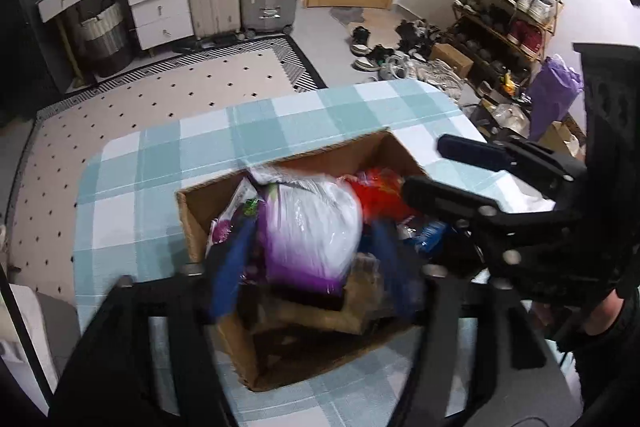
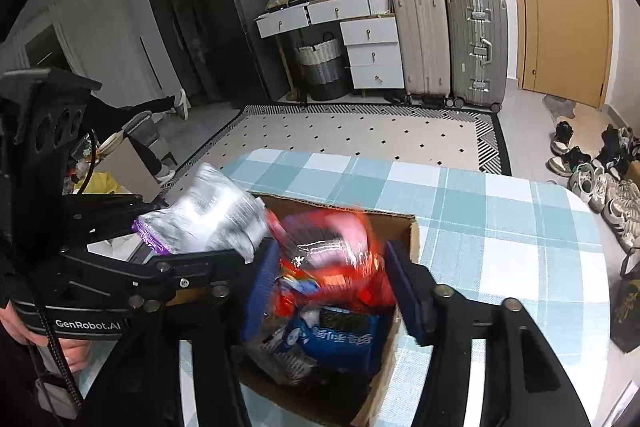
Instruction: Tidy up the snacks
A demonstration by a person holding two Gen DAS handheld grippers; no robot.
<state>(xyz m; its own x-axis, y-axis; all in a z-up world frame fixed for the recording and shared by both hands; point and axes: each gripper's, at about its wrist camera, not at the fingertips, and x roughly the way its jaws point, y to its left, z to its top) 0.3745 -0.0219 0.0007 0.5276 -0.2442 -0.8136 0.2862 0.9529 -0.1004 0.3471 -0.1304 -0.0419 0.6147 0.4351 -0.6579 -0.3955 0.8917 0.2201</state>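
My left gripper (image 1: 308,259) stands half open, the purple bag (image 1: 308,227) loose between its pads, over the box (image 1: 192,223). My right gripper (image 2: 328,287), part open, straddles the red bag (image 2: 340,247). Both look light, crinkly, slippery; I'd pinch a top seam.

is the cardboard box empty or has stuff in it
Has stuff in it. The open-topped cardboard box holds a white and purple bag, a red packet and a blue packet.

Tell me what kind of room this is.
Probably a home entryway or living area: suitcases beside a wooden door, a loaded shoe rack, and a rug beyond the checked tablecloth.
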